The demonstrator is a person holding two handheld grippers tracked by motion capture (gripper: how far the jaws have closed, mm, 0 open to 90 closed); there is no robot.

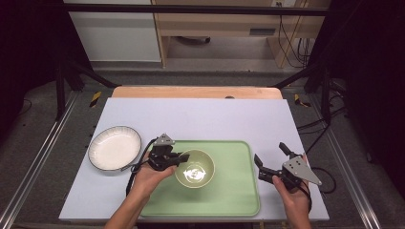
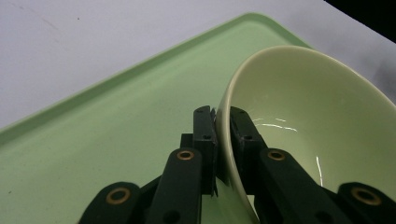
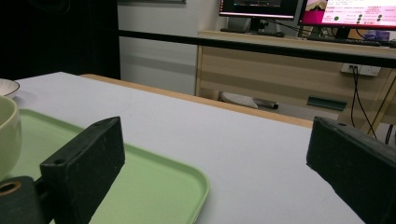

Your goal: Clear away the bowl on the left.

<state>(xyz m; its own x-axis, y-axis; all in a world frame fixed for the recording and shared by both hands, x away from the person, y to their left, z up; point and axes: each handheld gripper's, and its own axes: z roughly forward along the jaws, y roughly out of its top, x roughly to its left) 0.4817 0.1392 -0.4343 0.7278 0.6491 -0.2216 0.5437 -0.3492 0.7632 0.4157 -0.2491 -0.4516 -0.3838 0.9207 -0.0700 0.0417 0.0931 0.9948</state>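
White plate: dark-rimmed, set on the pale worktop at the left, just beside the tray's left edge; a sliver of it is also seen at the far left of the right gripper view

Left gripper: held in the person's left hand over the left part of the tray, with a grey three-cornered plate on top. In the left gripper view the two black jaws are seen pressed close together on the rim of the bowl, one outside the wall and one inside

Green bowl: pale green and glossy inside, placed within the tray, left of its middle. In the left gripper view the rim appears tilted, though whether the base is lifted off the tray cannot be told. Its side is seen at the left edge of the right gripper view

Green tray: shallow, round-cornered, laid on the near half of the worktop; its floor and raised rim are shown in the left gripper view, a corner in the right gripper view

Right gripper: held in the right hand just beside the tray's right edge, over bare worktop. In its own view the jaws are spread wide with nothing between them
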